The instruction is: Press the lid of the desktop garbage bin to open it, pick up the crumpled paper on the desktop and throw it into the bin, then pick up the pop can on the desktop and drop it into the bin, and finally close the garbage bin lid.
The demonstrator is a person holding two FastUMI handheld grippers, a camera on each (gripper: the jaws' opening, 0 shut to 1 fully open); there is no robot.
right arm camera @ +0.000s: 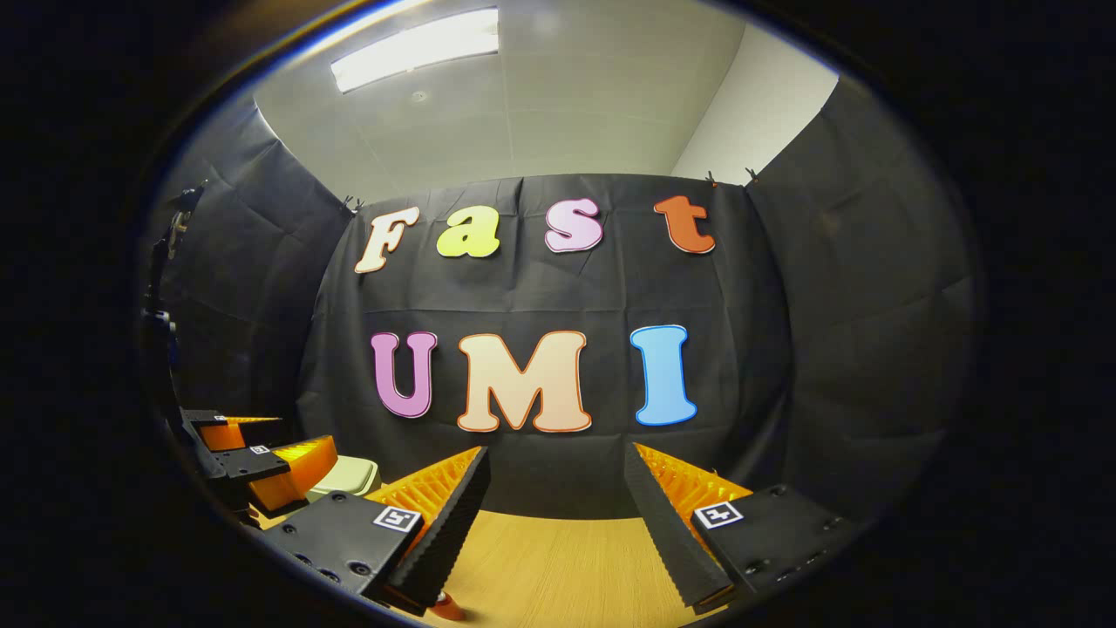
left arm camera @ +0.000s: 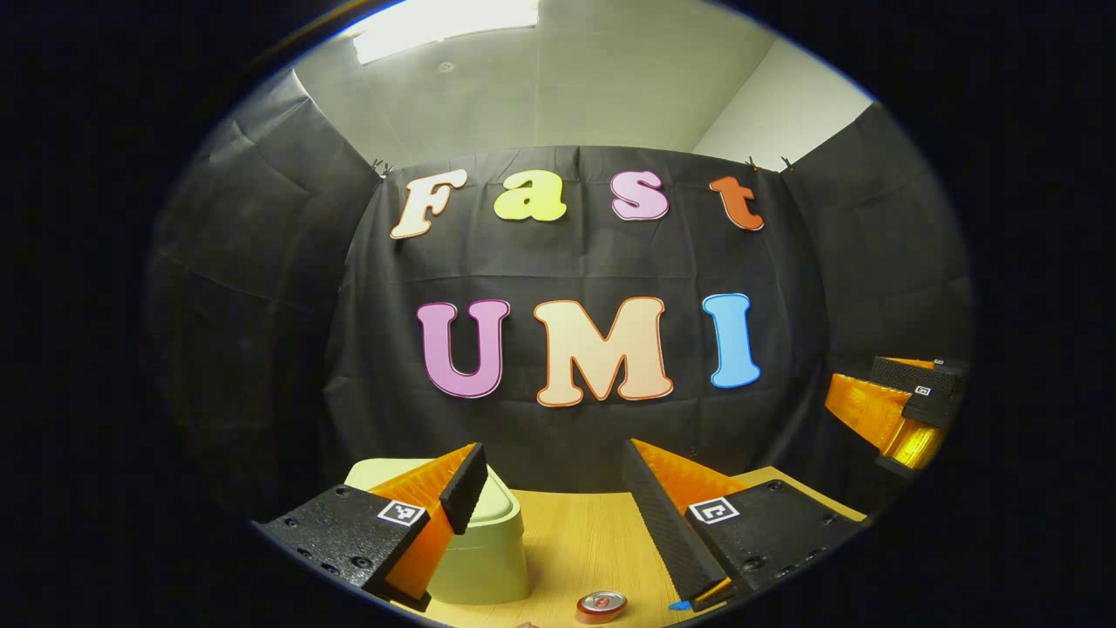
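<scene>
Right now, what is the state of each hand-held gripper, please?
Left hand-held gripper: open, holding nothing, above the table near the bin and can.
Right hand-held gripper: open, holding nothing.

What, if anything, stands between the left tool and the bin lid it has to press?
Nothing visible does. In the left gripper view the left tool hangs open above the wooden desktop, its left finger overlapping the closed bin lid. The pop can stands apart, nearer the camera.
</scene>
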